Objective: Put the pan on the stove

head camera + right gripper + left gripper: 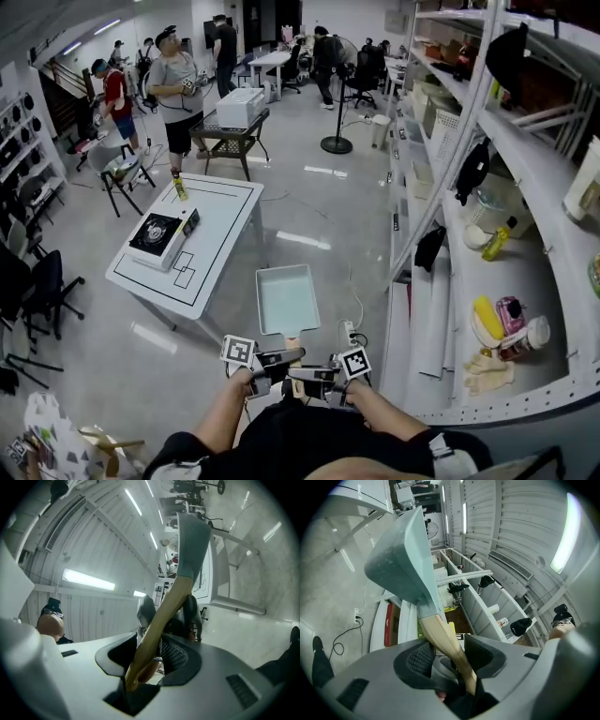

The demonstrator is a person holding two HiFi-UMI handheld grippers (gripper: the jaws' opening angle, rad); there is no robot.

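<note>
Located the pan (286, 298), a pale rectangular one with a wooden handle (292, 340), up in the air over the floor (309, 202), just ahead of the person's body, roughly level and open side up. Found it between the white tabletop (225, 220) on the left and the shelving (525, 272) on the right, touching neither. Checked the left gripper (449, 656) in its own view: found the jaws partly apart and clamped on the handle, with the wood running up between the ribbed pads to the body of the pan. Checked the right gripper (157, 651) likewise: found the jaws partly apart and clamped on the same handle from the opposite side, with the butt end of the wood reaching down past the pads. Confirmed from the head view both grippers meeting nose to nose at the handle, marker cubes outward, one hand behind each. Located the stove (161, 234), a flat single-burner unit with a black top, lying on the tabletop towards its near left corner, well apart from the pan. Noted a small yellow item (180, 189) upright at the far edge of the same tabletop. Noted several people (178, 89) standing farther back in the room. Noted assorted goods on the shelving; could not identify most of them.
</note>
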